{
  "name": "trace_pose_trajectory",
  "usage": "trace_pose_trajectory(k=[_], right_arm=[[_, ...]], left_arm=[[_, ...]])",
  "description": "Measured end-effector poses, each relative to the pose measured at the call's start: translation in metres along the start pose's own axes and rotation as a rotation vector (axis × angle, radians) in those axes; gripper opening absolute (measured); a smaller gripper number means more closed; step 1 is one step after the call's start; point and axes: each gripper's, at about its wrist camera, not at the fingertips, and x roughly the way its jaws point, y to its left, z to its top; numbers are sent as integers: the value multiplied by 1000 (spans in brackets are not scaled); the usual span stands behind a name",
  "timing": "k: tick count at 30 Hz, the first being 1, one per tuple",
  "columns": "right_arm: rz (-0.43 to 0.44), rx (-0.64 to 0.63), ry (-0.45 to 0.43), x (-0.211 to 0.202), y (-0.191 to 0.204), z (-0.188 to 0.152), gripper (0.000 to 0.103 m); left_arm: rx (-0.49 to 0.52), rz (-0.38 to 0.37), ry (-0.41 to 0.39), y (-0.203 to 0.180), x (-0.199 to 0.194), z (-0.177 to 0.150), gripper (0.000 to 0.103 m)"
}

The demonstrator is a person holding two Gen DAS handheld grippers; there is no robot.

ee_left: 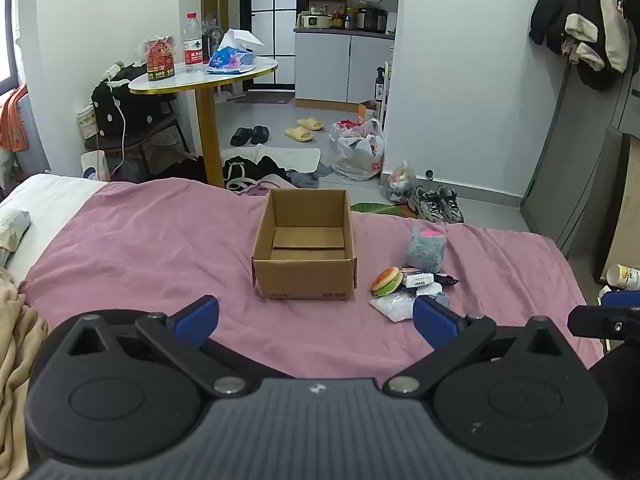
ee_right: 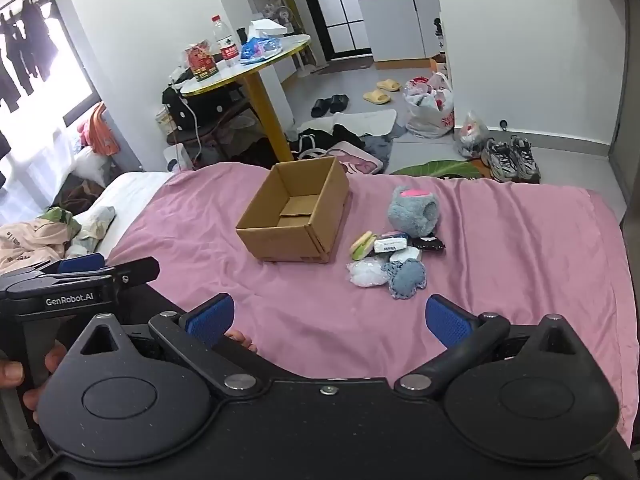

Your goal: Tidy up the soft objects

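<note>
Since both grippers hang spread and empty over the near edge of the bed (ee_right: 520, 240), the step in hand is judged to be the first pick, with nothing yet in the cardboard box (ee_right: 294, 220).

Left gripper (ee_left: 316, 320): jaws wide apart, holding nothing. Right gripper (ee_right: 330, 320): likewise wide apart, holding nothing, and the nearer of the two to the pile.

The soft objects lie in one cluster on the pink sheet, toward the bed's right side, just to the right of the box and apart from it.

Count, near to far:
- one blue knitted piece (ee_right: 406, 278), nearest the right gripper;
- one white crinkled bag (ee_right: 366, 274), touching it;
- one burger-shaped squishy (ee_right: 362, 245);
- one white carton (ee_right: 390, 245) and one dark packet (ee_right: 430, 243), neither evidently soft;
- one grey plush toy (ee_right: 412, 212), farthest;
- one box, open-topped and empty.

A pale item under the carton is too hidden to identify.

Recommendation: take the blue knitted piece first with the right gripper, descending from above and closing across its middle so the neighbouring bag is not dragged. Carry it clear over the box wall before release. Leave the carton and packet where they lie.
</note>
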Motion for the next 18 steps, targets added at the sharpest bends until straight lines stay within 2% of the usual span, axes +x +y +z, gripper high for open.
trace_pose_trajectory(k=[7,18], right_arm=[[56,9,22,1,-2,0,103],[47,-1,-17,-1,-2,-4,103]], left_arm=[[4,5,-2,3,-10,0,102],[-6,-2,-17,3,-21,-2,102]])
